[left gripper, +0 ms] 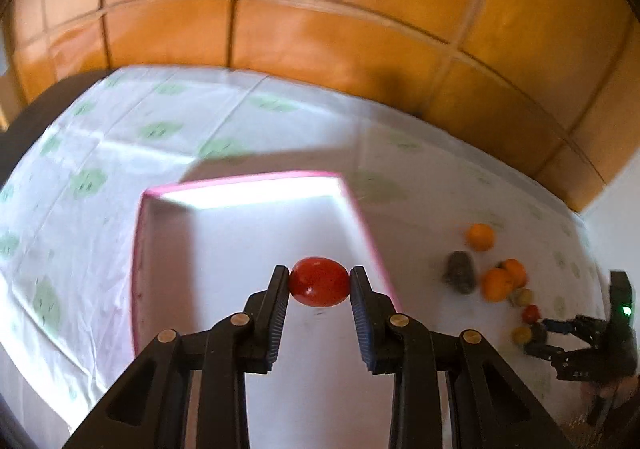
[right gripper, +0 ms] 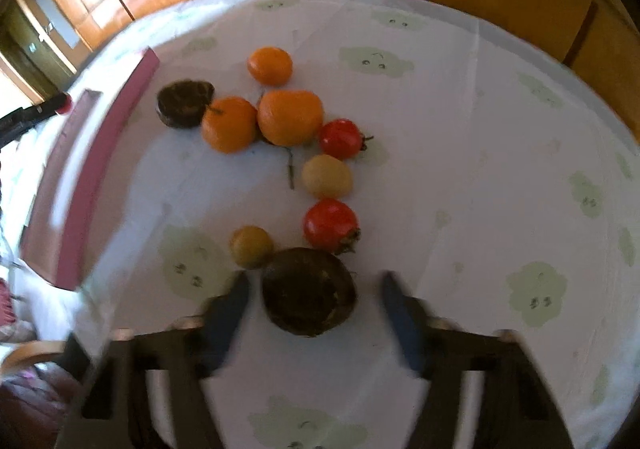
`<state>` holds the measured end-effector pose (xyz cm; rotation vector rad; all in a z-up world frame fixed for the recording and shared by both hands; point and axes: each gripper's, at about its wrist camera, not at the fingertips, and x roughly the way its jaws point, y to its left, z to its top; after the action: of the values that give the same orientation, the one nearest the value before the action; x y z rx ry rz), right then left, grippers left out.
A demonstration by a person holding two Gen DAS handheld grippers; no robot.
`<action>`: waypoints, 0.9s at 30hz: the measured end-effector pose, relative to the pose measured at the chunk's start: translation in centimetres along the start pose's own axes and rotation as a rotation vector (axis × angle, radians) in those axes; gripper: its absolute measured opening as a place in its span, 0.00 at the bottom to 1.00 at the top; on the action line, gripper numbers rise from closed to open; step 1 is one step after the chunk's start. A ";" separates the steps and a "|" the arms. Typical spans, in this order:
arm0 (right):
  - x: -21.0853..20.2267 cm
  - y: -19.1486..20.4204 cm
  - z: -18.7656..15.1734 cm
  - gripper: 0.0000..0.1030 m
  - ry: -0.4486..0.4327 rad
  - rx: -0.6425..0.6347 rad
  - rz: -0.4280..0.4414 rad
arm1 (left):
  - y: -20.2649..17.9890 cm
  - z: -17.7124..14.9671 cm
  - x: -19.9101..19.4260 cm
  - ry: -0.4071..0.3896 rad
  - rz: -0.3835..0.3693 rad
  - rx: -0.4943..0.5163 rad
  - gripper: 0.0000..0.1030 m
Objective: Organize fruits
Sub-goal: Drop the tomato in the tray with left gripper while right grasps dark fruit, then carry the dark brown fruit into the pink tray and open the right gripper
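Pink-rimmed tray (left gripper: 248, 185) looks empty inside; left gripper (left gripper: 319, 283) pinches a red tomato (left gripper: 319, 282) between both pads, held above the tray's white floor. Right gripper (right gripper: 314, 295) is part open, fingers either side of a dark round fruit (right gripper: 309, 292) on the tablecloth (right gripper: 460, 129), probably not touching, blurred. Only the right wrist view shows the loose pile clearly: three oranges (right gripper: 289, 122), two red fruits, two yellow ones, another dark one

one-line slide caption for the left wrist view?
Left gripper shut on a round red fruit above a pink-rimmed white box on the white tablecloth.
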<state>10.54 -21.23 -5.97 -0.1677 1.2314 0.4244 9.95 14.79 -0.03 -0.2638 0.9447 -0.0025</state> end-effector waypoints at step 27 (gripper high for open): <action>0.3 0.2 -0.2 0.47 0.011 -0.060 -0.031 | 0.5 3.4 5.5 0.000 0.109 -0.078 0.49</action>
<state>10.39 -20.98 -6.32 -0.2407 1.2259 0.4342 15.85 15.44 -2.61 -0.2839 0.9592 0.1348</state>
